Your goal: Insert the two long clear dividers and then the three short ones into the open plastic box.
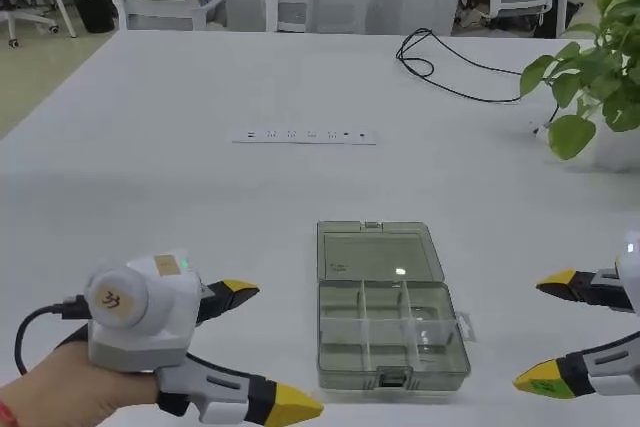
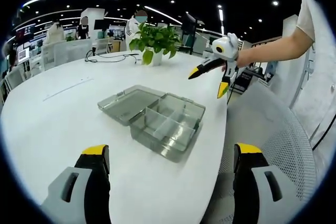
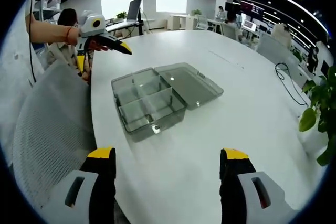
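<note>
Smoky clear plastic is what I am working with: the open box sits on the white tabletop between my hands, its lid laid flat on the far side. Clear dividers stand in the base and cut it into compartments. I cannot count them for sure through the glare, but I judge the inserting done or nearly so.

My left tongs hang just left of the box, tips apart and holding nothing. My right tongs are on the other side, also apart and empty.

What remains, I think, is a seating check. I would steady one side wall with one pair of tongs and press lightly along any divider top that sits proud, keeping it square to its slots.

The box lies close to the near edge of the tabletop, with a mesh chair just beyond it, so I must not nudge it toward me. Open room lies far side and left. The power strip, black cable and potted plant are well apart.
</note>
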Tool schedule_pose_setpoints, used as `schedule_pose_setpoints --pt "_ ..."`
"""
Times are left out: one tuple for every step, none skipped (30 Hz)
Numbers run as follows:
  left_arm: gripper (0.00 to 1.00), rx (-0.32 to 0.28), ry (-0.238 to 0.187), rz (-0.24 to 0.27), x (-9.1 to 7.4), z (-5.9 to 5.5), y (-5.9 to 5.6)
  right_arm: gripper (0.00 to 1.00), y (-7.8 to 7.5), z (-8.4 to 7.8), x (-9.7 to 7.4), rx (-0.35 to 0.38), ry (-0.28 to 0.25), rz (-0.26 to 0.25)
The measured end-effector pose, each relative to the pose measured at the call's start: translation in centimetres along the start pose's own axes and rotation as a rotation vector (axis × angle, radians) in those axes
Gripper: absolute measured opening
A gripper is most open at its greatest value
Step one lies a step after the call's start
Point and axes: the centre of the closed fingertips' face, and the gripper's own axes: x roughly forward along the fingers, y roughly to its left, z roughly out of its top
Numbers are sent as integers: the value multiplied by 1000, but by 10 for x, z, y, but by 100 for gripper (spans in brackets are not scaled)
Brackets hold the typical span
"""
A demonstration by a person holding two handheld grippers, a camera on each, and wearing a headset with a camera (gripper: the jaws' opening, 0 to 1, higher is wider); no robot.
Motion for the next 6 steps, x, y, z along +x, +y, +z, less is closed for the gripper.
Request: schedule_pose_setpoints --pt "100 -2 0 -1 0 0 0 82 0 0 0 -3 0 1" --pt "100 -1 0 -1 0 -1 -1 82 0 1 0 -6 1 1" --pt "100 0 0 -2 0 -1 -1 82 0 0 0 -7 4 2" --pt "100 0 0 -3 0 -1 -1 82 0 0 0 -9 5 2" --pt "100 -1 1 -3 0 -1 -2 82 0 1 0 -14 4 2" --pt "100 1 2 -3 -1 -2 -2 82 1 1 0 -15 5 2"
